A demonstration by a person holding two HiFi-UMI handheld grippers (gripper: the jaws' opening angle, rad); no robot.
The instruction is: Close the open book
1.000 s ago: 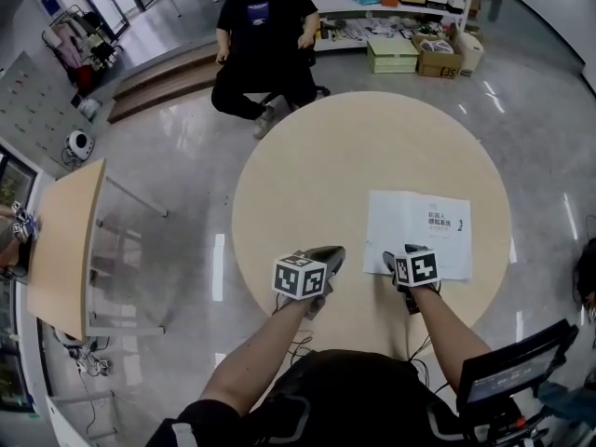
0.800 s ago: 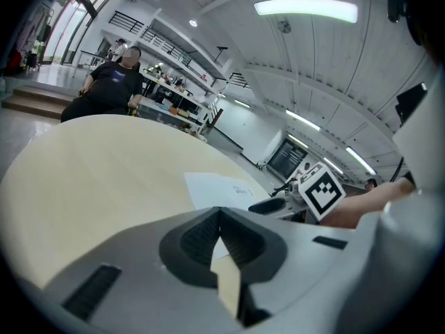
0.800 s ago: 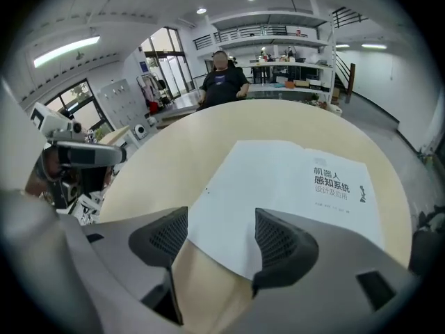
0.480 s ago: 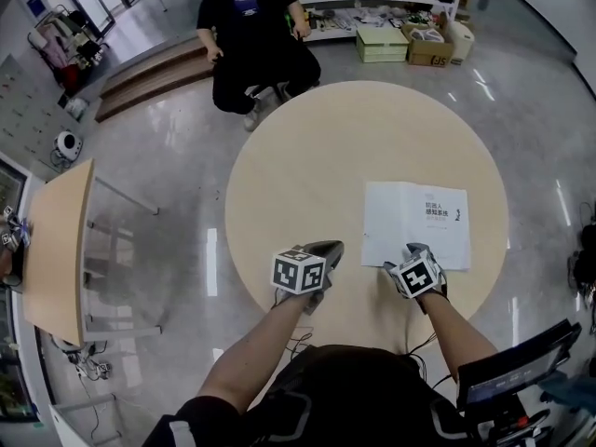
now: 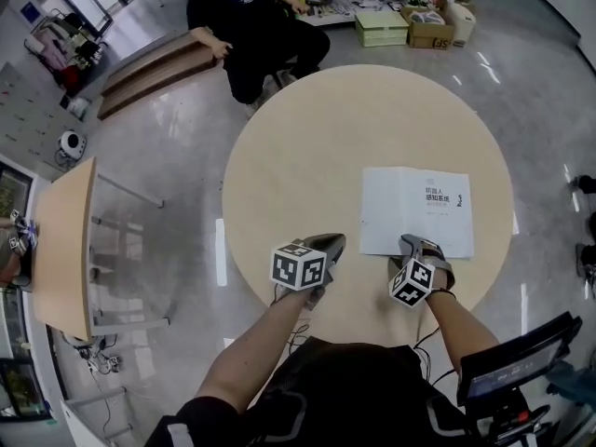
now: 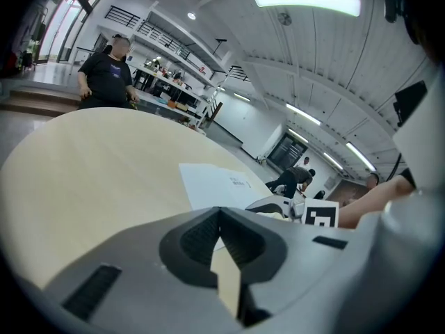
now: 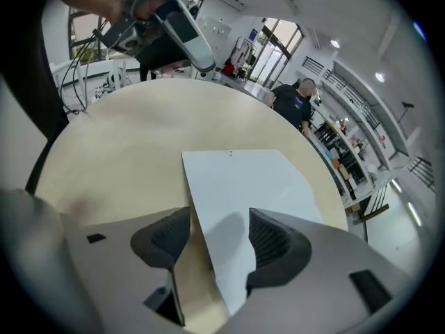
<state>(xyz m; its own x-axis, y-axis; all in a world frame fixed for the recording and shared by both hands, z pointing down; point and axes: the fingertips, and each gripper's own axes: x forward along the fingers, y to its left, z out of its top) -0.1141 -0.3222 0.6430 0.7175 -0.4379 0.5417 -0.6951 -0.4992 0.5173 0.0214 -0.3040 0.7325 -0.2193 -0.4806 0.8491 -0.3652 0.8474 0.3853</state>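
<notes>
We show the left gripper (image 5: pixel 331 243) and right gripper (image 5: pixel 416 244) as grey shells with black ribbed fingers (image 7: pixel 268 238), each bearing a cube (image 5: pixel 300 266) of black-and-white square markers; the wearer's top (image 5: pixel 354 389) is black and short-sleeved.

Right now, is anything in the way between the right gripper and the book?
No, nothing visible. The right gripper is at the book's near edge; its jaws have just been closing but stand apart, with that edge between them.
</notes>
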